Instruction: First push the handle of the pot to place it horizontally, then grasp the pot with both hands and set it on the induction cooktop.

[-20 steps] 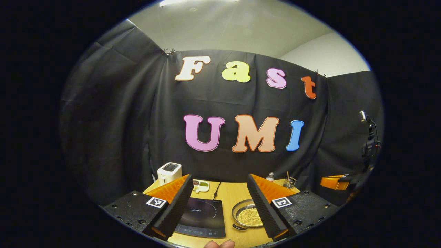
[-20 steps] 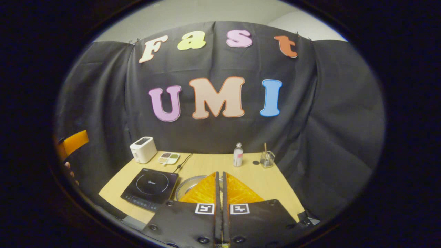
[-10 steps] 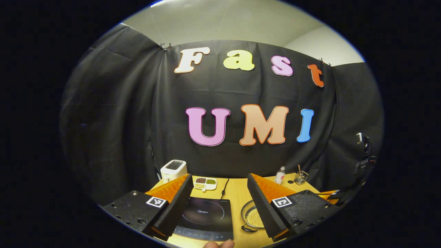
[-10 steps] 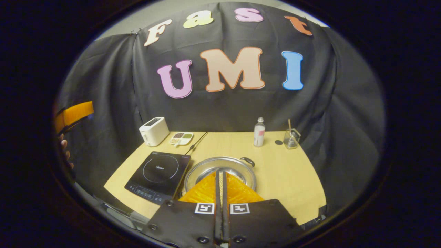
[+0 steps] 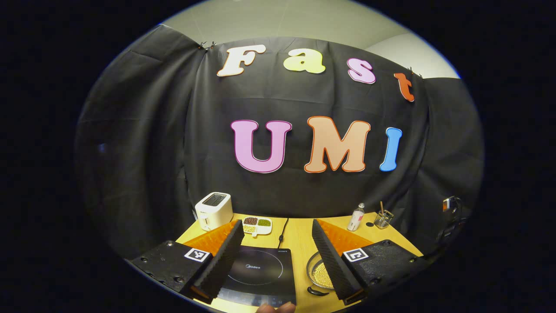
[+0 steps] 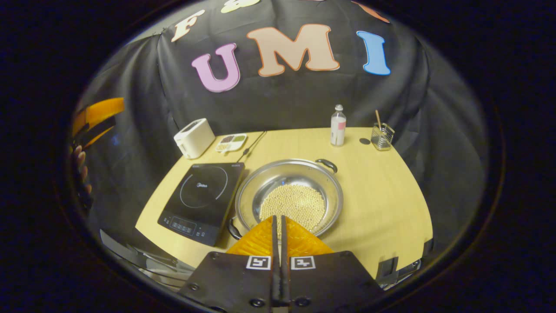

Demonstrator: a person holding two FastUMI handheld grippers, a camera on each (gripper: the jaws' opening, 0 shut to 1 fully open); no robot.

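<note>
So far, nothing done, by the look of it. From the left: white toaster point(image 6: 194, 138), sectioned dish of beans point(image 6: 231, 142), then induction cooktop point(image 6: 202, 201), bare on top. Just right of it, on the wooden table point(image 6: 382, 195), steel pot point(image 6: 290, 198) with pale beads inside. Near handle point(image 6: 233, 229) and far handle point(image 6: 327, 164) on a diagonal: not yet pushed level, not yet lifted. Farther right, bottle point(image 6: 338, 125) and glass cup point(image 6: 383, 136).

Right gripper point(image 6: 278, 224): fingers pressed together, poised over the pot's near rim. Left gripper point(image 5: 276, 224): fingers spread wide, holding nothing.

In the right gripper view, whole rim and both handles. In the left gripper view, pot half hidden behind a finger.
</note>
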